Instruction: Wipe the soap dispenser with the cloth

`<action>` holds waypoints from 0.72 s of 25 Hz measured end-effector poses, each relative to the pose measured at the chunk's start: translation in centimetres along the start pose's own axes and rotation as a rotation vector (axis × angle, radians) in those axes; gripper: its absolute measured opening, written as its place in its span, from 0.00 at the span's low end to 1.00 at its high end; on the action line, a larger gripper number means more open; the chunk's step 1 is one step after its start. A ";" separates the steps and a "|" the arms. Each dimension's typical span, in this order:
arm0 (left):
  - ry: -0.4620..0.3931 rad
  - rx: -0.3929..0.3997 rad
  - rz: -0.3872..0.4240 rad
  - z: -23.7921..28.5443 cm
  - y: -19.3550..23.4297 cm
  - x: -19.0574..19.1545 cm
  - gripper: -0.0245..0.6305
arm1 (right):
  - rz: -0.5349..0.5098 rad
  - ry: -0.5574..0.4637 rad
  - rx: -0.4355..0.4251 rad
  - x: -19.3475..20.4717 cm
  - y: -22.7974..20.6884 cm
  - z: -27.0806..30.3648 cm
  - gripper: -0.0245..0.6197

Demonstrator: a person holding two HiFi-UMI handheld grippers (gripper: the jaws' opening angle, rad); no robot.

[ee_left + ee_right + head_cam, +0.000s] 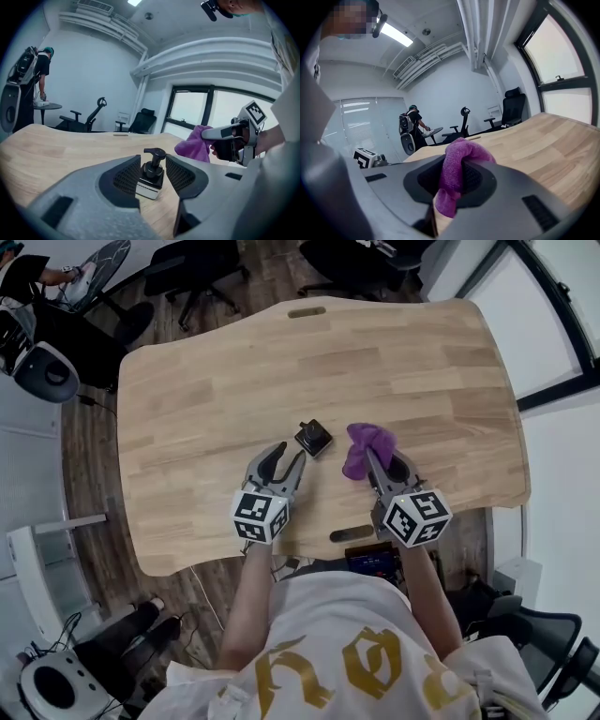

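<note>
From the head view, the soap dispenser (313, 438) stood on the table (206, 381), just ahead of the left gripper (289, 454). The right gripper (386, 465) carried the purple cloth (367, 446) close beside it.

In the left gripper view the jaws were spread, with the dispenser framed in the gap but untouched.

In the right gripper view the jaws pinched the cloth.

This looked like the approach. Next the dispenser wanted steadying, then wiping.
</note>
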State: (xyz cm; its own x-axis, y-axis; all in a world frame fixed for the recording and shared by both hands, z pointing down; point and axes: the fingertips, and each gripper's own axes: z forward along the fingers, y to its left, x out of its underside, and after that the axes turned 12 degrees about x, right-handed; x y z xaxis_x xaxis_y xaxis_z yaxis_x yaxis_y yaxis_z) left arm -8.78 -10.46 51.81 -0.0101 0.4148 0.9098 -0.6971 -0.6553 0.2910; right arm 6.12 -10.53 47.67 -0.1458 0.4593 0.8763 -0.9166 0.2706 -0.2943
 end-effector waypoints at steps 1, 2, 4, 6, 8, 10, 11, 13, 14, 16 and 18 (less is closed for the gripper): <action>0.020 0.008 -0.002 0.4 0.1 0.6 0.26 | 0.003 0.009 0.001 0.3 -0.2 0.3 0.12; 0.043 0.019 -0.007 0.9 0.2 1.3 0.29 | 0.005 0.019 0.002 0.6 -0.4 0.6 0.12; 0.085 0.047 -0.026 1.8 0.1 2.5 0.34 | 0.008 0.039 0.002 1.1 -0.6 1.1 0.12; 0.114 0.062 -0.040 2.6 0.3 3.5 0.37 | 0.008 0.057 -0.004 1.5 -0.8 1.8 0.12; 0.136 0.061 -0.039 3.2 0.6 4.2 0.40 | 0.006 0.071 -0.011 1.8 -0.8 2.5 0.12; 0.157 0.056 -0.035 3.5 1.0 4.8 0.41 | 0.004 0.084 -0.018 2.1 -0.8 3.1 0.12; 0.169 0.053 -0.035 3.6 1.1 5.1 0.42 | 0.002 0.091 -0.020 2.2 -0.9 3.3 0.12; 0.195 0.052 -0.032 3.9 1.3 5.8 0.44 | 0.002 0.105 -0.019 2.5 -1.2 3.8 0.12; 0.205 0.052 -0.029 4.0 1.3 6.0 0.45 | 0.003 0.111 -0.017 2.7 -1.5 4.0 0.12; 0.216 0.050 -0.019 4.4 1.4 6.4 0.46 | 0.005 0.121 -0.014 2.9 -1.9 4.3 0.12; 0.222 0.042 -0.009 4.6 1.7 6.6 0.48 | 0.004 0.129 -0.015 3.1 -2.0 4.6 0.12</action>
State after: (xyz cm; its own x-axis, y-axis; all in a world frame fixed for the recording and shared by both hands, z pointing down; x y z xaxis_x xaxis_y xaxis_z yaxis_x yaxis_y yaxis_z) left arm -6.73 -11.75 59.67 -0.1652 0.5467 0.8209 -0.6672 -0.6749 0.3152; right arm 5.82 -13.59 52.75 -0.0998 0.5648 0.8192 -0.9102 0.2808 -0.3044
